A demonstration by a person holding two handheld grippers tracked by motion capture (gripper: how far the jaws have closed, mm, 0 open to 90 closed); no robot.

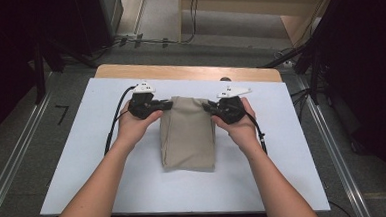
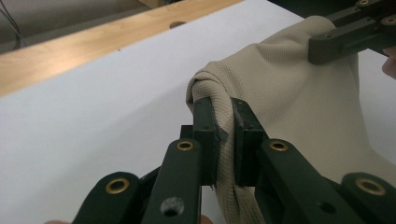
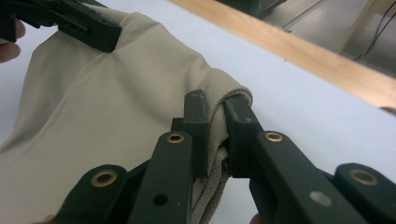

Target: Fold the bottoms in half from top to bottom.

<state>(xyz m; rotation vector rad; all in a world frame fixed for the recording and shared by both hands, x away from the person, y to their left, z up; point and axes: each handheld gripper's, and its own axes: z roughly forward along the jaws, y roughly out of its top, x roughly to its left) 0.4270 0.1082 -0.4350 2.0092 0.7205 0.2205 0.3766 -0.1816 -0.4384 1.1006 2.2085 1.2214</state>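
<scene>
A large white rectangular board (image 1: 83, 159) is laid over a light wooden table (image 1: 189, 71), and it occupies the middle of the high view. On the centre of this board a beige folded garment of knitted fabric (image 1: 187, 136) is placed; its lower edge rests flat on the board, while its upper edge is raised a little between the two grippers.

The upper left corner of the garment is clamped by the black left gripper (image 1: 167, 105), which is held in the left hand (image 1: 134, 124). In the left gripper view the jaws are seen closed on a bunched fold of the cloth (image 2: 224, 140). The upper right corner is pinched in the same way by the black right gripper (image 1: 207, 107), held in the right hand (image 1: 239, 123); in the right gripper view the thick edge of the fabric (image 3: 215, 135) is pressed between the closed jaws.

The two corners are probably gripped at equal height so that the edge stays straight and tight, which is needed if the garment is to be folded over evenly or lifted without creasing.
</scene>
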